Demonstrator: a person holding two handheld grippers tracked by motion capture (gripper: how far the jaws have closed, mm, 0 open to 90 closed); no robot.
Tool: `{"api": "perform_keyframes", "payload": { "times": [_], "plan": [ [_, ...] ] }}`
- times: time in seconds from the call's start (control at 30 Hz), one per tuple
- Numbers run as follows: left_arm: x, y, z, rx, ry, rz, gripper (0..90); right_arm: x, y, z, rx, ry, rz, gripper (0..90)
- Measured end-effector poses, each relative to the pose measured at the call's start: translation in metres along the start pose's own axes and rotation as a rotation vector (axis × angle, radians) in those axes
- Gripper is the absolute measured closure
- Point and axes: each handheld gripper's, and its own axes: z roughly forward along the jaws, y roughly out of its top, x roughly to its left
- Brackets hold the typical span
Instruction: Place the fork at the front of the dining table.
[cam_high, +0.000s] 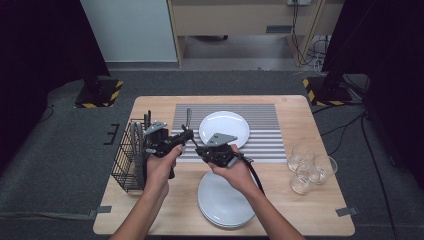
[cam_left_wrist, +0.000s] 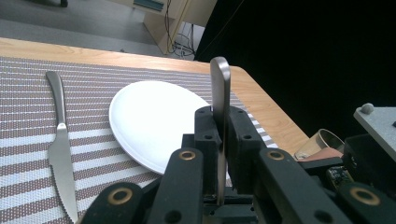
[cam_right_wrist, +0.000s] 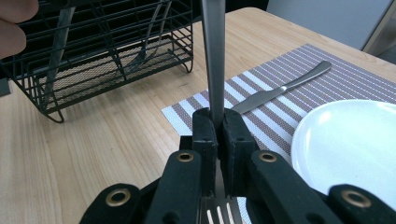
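Note:
A steel fork (cam_right_wrist: 214, 60) stands between my right gripper's (cam_right_wrist: 217, 116) jaws, which are shut on its neck; its tines lie close to the camera. My left gripper (cam_left_wrist: 219, 116) is shut on a slim steel handle (cam_left_wrist: 220, 79) whose rounded end pokes above the jaws. It looks like the same fork. In the high view the left gripper (cam_high: 186, 136) and right gripper (cam_high: 201, 150) meet tip to tip above the placemat's (cam_high: 265, 125) near edge. A white plate (cam_high: 225, 127) lies on the mat, with a table knife (cam_high: 188, 117) to its left.
A black wire cutlery basket (cam_high: 131, 160) holding several utensils stands at the table's left. A stack of white plates (cam_high: 222, 202) sits near the front edge, under my right forearm. Three glasses (cam_high: 310, 167) are grouped at the right.

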Motion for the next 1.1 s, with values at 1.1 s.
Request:
{"api": "perform_keyframes", "payload": {
  "times": [1.1],
  "plan": [
    [-0.006,-0.010,0.007,0.010,0.064,0.105,64.7,-0.003,-0.005,-0.005,0.016,-0.010,0.004,86.0]
  ]
}}
